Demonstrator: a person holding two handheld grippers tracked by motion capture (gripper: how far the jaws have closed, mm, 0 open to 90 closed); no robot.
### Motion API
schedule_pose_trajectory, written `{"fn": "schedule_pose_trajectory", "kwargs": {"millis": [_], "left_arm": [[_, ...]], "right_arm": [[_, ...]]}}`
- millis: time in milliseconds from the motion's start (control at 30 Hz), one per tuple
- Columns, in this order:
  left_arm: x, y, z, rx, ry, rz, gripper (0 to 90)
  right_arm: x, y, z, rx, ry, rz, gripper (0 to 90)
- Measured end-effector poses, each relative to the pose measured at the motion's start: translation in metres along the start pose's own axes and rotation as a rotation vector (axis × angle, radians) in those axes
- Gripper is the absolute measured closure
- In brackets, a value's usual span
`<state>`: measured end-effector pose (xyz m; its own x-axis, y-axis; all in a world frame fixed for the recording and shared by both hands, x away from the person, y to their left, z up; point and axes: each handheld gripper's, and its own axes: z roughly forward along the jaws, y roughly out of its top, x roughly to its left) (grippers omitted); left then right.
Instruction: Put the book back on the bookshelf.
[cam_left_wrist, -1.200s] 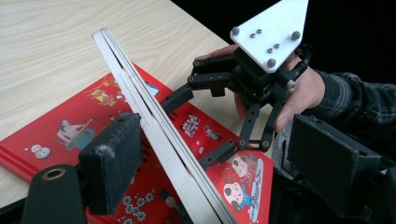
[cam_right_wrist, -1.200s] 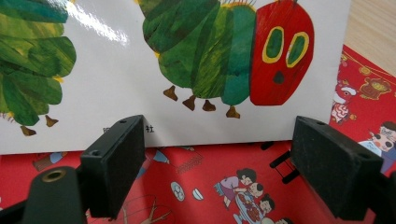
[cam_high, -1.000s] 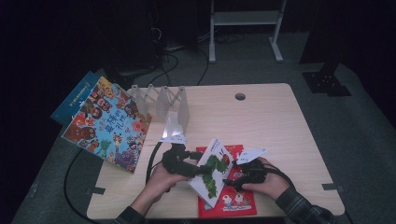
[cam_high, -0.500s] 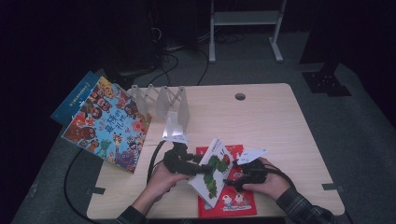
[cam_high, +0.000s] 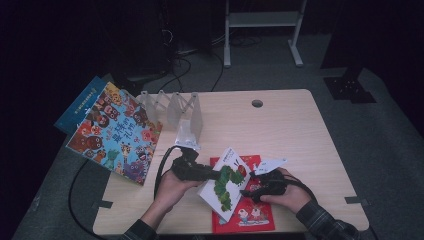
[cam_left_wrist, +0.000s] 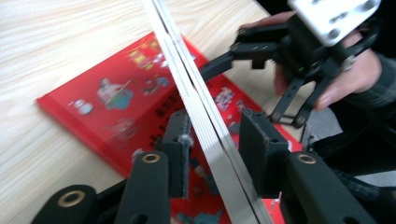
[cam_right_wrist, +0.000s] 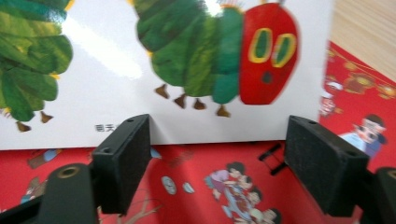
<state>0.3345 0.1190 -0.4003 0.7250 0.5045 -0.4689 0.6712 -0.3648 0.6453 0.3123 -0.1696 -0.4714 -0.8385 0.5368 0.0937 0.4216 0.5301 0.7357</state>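
A person at a wooden bench (cam_high: 280, 130) works two hand-held tools around a caterpillar book (cam_high: 223, 183), which stands tilted on edge atop a red book (cam_high: 250, 212) lying flat near the bench's 6 o'clock edge. The left tool (cam_high: 212, 174) comes in from 9 o'clock; its jaws have just been closing and now straddle the caterpillar book's page edges (cam_left_wrist: 205, 121), one pad touching, the other just clear. The right tool (cam_high: 248, 190), at 3 o'clock of that book, has jaws that have just been closing a little yet stand wide, holding nothing, the white cover (cam_right_wrist: 187, 70) just beyond them. A clear rack (cam_high: 172, 107) stands toward 11 o'clock, with an animal book (cam_high: 117, 132) overhanging the bench's 9 o'clock edge and a blue book (cam_high: 80, 105) beneath it.
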Motion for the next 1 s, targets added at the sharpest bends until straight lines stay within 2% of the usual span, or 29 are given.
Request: {"fn": "schedule_pose_trajectory", "kwargs": {"millis": [133,233,333,500,567,800,933,1000], "left_arm": [[0.001,0.002,0.0,0.014,-0.015,-0.02,67.1],[0.0,0.005,-0.001,0.014,-0.026,-0.028,69.6],[-0.001,0.008,-0.002,0.017,-0.042,-0.036,72.7],[-0.004,0.012,-0.008,0.014,-0.058,-0.019,76.2],[-0.008,0.014,-0.012,0.027,-0.019,0.007,76.7],[-0.005,0.013,-0.02,0.014,0.004,0.012,76.9],[-0.003,0.013,-0.026,0.0,0.004,0.009,76.9],[-0.002,0.013,-0.029,-0.008,0.009,0.008,76.9]], "right_arm": [[-0.009,-0.001,-0.005,-0.01,-0.035,0.046,27.1],[-0.018,-0.003,-0.011,-0.038,-0.051,0.089,27.5],[-0.028,-0.005,-0.017,-0.061,-0.089,0.115,27.7],[-0.045,-0.01,-0.028,-0.087,-0.165,0.156,27.9],[-0.052,-0.012,-0.032,-0.097,-0.198,0.174,28.1],[-0.076,-0.022,-0.041,-0.098,-0.301,0.228,28.5],[-0.087,-0.028,-0.041,-0.068,-0.355,0.249,29.4],[-0.091,-0.031,-0.04,-0.052,-0.363,0.255,29.1]]}}
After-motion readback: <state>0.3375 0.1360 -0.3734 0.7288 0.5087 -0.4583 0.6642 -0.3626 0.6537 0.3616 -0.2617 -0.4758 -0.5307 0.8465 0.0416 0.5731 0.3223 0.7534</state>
